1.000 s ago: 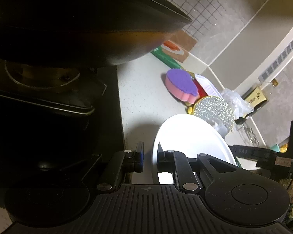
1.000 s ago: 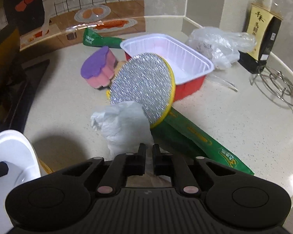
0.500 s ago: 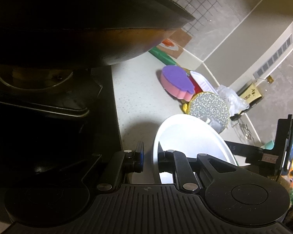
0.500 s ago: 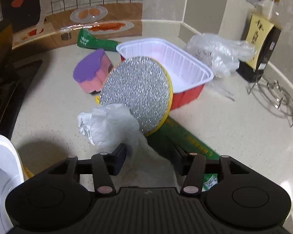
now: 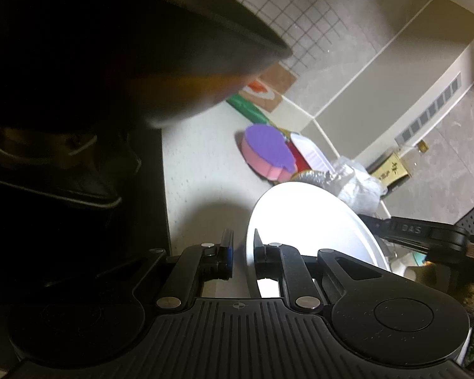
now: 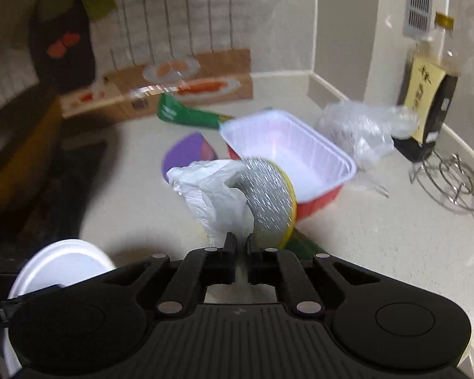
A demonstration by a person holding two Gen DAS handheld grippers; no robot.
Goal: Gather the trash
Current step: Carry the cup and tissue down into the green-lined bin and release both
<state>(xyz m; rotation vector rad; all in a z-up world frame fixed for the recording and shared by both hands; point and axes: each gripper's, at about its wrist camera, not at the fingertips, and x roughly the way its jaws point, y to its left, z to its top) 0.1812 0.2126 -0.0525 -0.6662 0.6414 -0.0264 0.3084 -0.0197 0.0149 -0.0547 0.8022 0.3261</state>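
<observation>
Left wrist view: the left gripper [image 5: 240,254] was clamped on the near rim of the white bowl [image 5: 306,218], with a dark wok [image 5: 117,50] overhead and the sponge [image 5: 267,151] beyond.

Right wrist view: the right gripper [image 6: 240,246] was pinched on the crumpled white plastic [image 6: 215,195], which stood up and forward from the jaws — the bowl [image 6: 60,262] lay low to the left, so this hand seemed nearer the drop. The glitter disc [image 6: 268,202] touched the plastic; the red tray [image 6: 287,158] sat behind.

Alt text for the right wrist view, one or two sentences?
The right gripper is shut on a crumpled white tissue, lifted in front of a glittery round scrubber and a red tray on the cluttered counter. A white bowl sits lower left.
</observation>
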